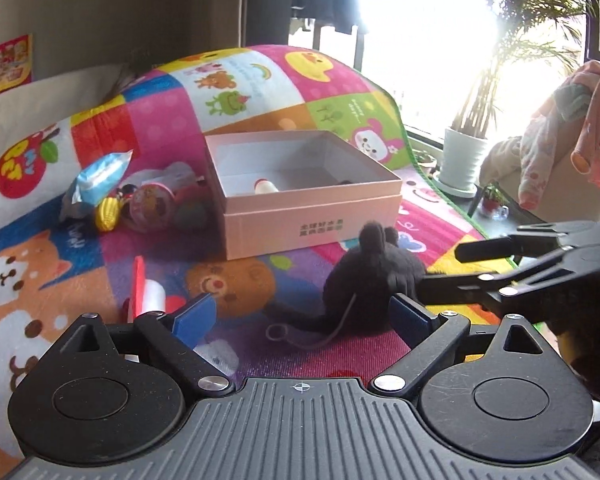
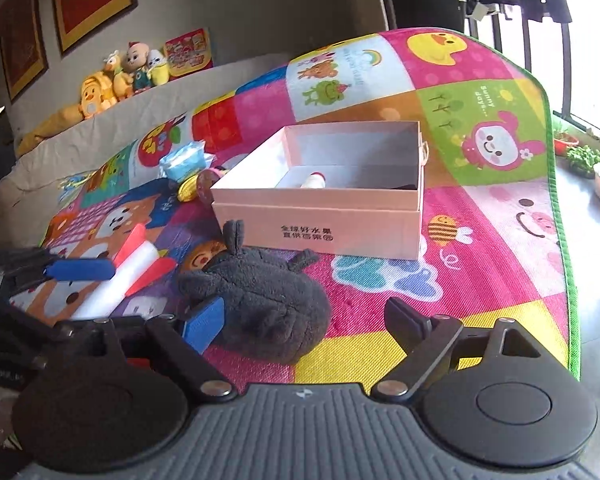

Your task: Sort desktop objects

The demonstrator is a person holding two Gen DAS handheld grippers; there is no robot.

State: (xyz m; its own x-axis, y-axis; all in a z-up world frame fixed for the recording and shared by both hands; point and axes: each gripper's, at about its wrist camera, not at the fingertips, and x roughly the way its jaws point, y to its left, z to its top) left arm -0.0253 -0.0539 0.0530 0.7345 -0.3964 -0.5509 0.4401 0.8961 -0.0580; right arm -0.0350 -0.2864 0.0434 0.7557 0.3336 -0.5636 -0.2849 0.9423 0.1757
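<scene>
- Plush toy (image 2: 260,300), dark grey and fuzzy with small ears, lies on the mat (image 2: 500,280), just in front of the pink box (image 2: 320,224) and not touching it as far as I can tell.
- It looks light, soft and squashy. Pads should sink into it, so slipping seems unlikely, but a shallow pinch could catch only fur.
- A thin loop cord (image 1: 278,332) trails from it on the mat, too slight to make a sure hold. My judgement is that the round body is the best place to grip, across its middle.
- Left gripper (image 1: 304,312) stands wide open, the toy just ahead between its blue pads, which do not press on it.
- Right gripper (image 2: 306,320) is open too. Its left pad sits close against the toy's side, its right one well clear, with no squeeze.
- Box is open-topped and nearly empty. A small white bottle with a red cap (image 2: 314,179) lies inside, and something dark sits in the far corner, too hidden to name.
- Red-and-white item (image 2: 128,268) lies on the mat left of the toy, just beside it.
- Beyond, left of the box, sits a small heap: a blue-white packet (image 1: 96,184), a yellow corn toy (image 1: 108,212) and a round pink thing (image 1: 150,204).
</scene>
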